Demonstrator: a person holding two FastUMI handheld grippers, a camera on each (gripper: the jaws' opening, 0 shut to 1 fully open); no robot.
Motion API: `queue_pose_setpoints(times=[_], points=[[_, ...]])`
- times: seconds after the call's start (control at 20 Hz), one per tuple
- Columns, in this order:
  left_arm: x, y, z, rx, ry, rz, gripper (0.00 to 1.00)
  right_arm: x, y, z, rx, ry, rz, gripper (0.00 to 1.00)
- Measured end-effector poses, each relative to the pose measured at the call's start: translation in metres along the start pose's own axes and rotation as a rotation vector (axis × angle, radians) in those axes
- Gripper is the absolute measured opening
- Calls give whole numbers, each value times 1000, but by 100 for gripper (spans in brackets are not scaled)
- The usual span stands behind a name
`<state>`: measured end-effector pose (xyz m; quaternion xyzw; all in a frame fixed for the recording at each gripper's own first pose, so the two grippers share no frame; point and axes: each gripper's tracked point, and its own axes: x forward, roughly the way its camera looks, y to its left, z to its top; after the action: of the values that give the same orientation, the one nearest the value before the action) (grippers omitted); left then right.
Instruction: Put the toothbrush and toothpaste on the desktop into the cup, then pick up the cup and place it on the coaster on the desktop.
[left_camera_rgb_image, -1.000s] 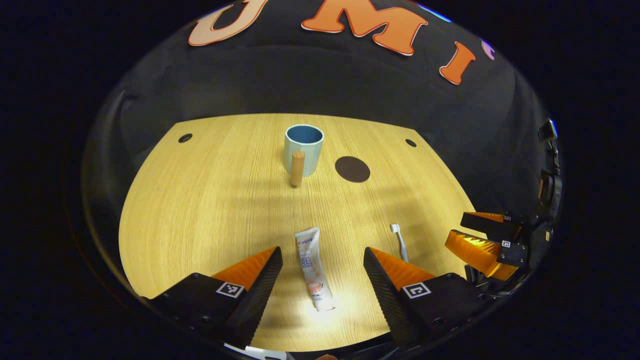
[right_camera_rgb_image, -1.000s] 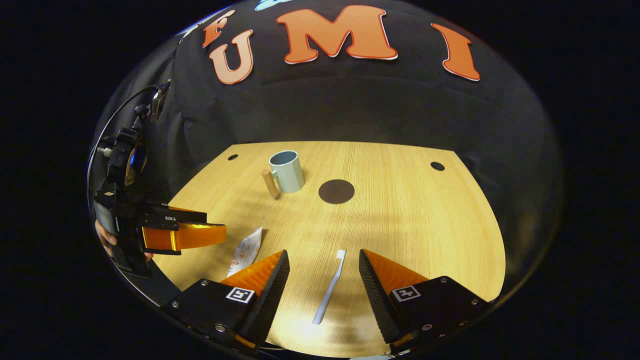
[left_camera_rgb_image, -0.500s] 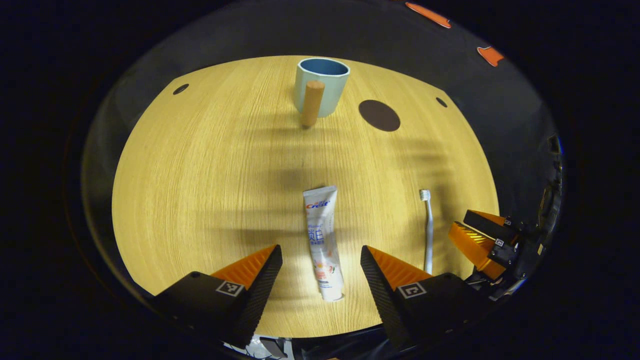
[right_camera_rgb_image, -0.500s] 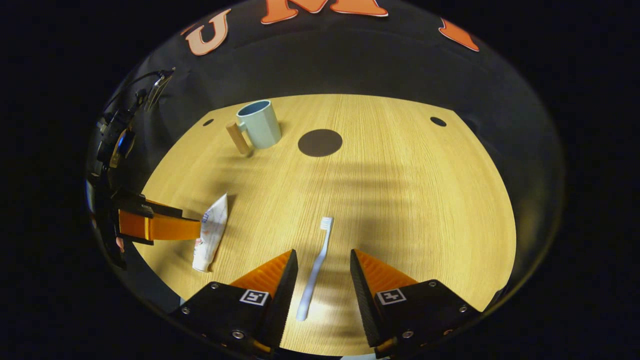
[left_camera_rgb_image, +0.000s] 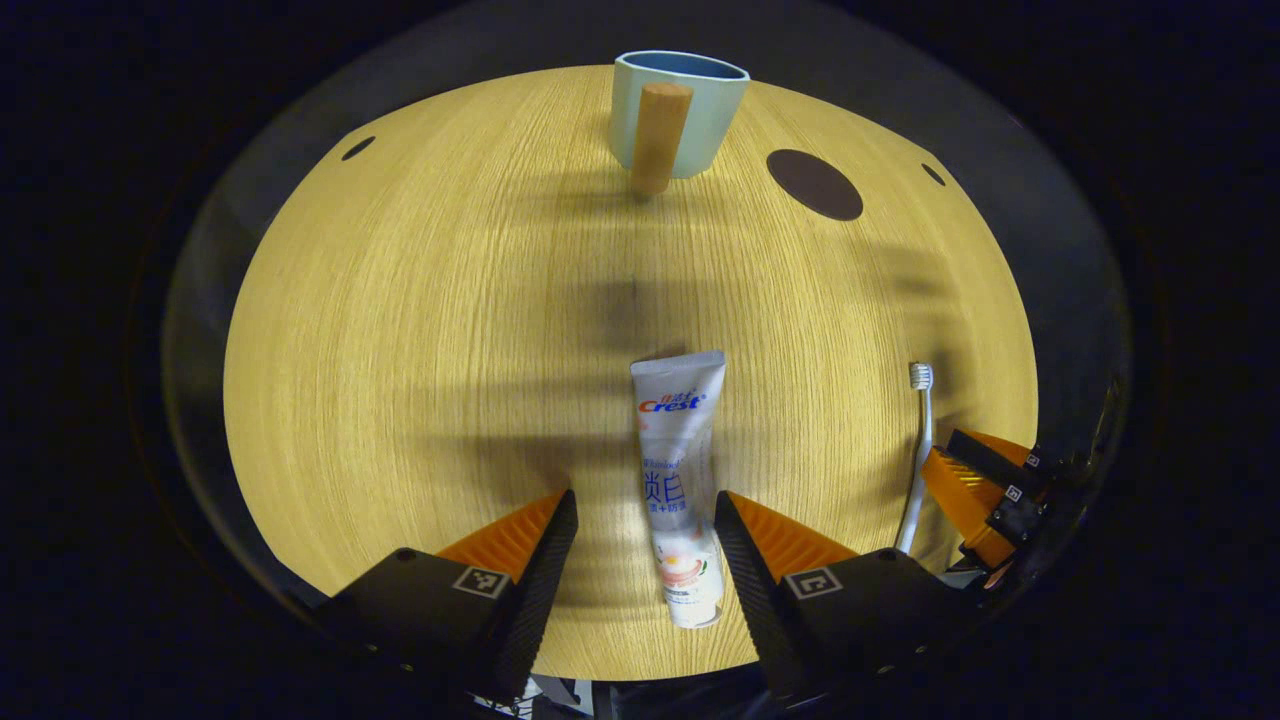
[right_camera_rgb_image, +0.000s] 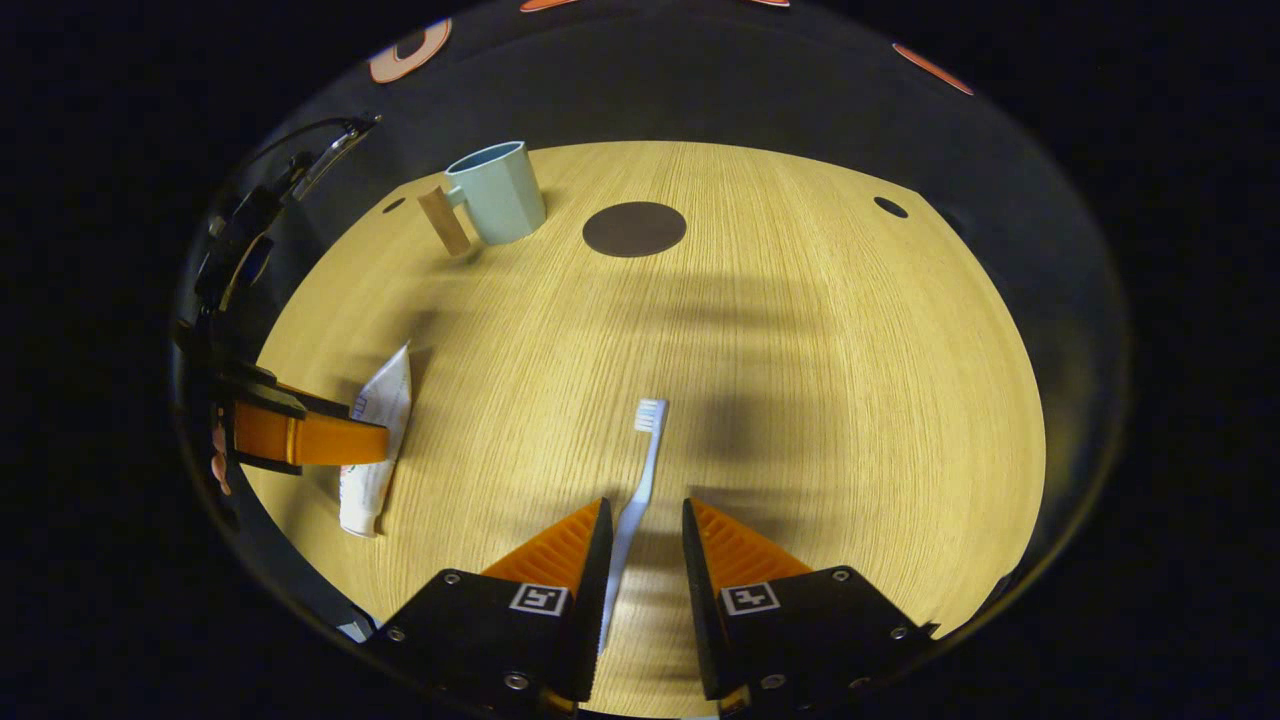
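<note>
The white toothpaste tube (left_camera_rgb_image: 680, 480) lies flat on the wooden desktop (left_camera_rgb_image: 400, 350), between the fingers of my open left gripper (left_camera_rgb_image: 645, 500), near its right finger. The white toothbrush (right_camera_rgb_image: 645, 460) lies with its handle in the narrow gap of my right gripper (right_camera_rgb_image: 645, 505), whose fingers are open and close to the handle. At the far edge stands the pale blue cup (left_camera_rgb_image: 690, 115) with its wooden handle (left_camera_rgb_image: 660, 135) toward me. The dark round coaster (left_camera_rgb_image: 815, 185) lies to its right. The right gripper view holds the cup (right_camera_rgb_image: 495, 190), coaster (right_camera_rgb_image: 634, 228) and tube (right_camera_rgb_image: 375, 440).
The two grippers work side by side at the near edge: the left gripper (right_camera_rgb_image: 370, 440) sits left of the toothbrush, the right gripper (left_camera_rgb_image: 945, 452) beside the toothbrush (left_camera_rgb_image: 919, 460). Small dark holes (left_camera_rgb_image: 358, 148) mark the desktop's far corners.
Both grippers have come down and forward toward the desktop. The left now straddles the toothpaste, the right the toothbrush handle. The right fingers have narrowed a lot, the left slightly.
</note>
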<state>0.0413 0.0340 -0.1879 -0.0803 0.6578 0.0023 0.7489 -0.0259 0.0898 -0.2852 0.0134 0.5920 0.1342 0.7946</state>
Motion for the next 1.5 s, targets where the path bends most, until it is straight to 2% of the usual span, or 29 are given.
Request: queue_pose_setpoints(times=[0.15,0.2,0.25,0.4,0.45,0.55,0.6,0.85,1.05,1.2,1.5], points=[[5,-7,-1,0,12,-8,84,4,2,1,28,10,9,27],[9,-12,-1,-1,13,-7,70,5,3,0,38,15,17,23],[10,-13,0,-5,9,4,70,4,3,0,37,11,17,20],[12,-19,1,-19,1,-7,39,4,10,1,12,0,50,11],[15,-20,3,-24,-6,-7,22,4,14,0,15,4,74,8],[5,-27,14,-7,-42,-35,21,3,19,2,7,-8,96,5],[2,-29,16,2,-55,-47,16,2,21,3,3,-18,103,5],[-13,-31,24,56,-150,-44,16,1,25,20,36,-87,119,4],[-27,-17,51,31,-334,-27,16,-9,18,37,30,-206,86,3],[-37,-9,70,21,-449,-30,15,-19,21,47,50,-277,115,4],[-68,43,128,-33,-727,-19,15,-43,31,60,24,-421,142,4]])
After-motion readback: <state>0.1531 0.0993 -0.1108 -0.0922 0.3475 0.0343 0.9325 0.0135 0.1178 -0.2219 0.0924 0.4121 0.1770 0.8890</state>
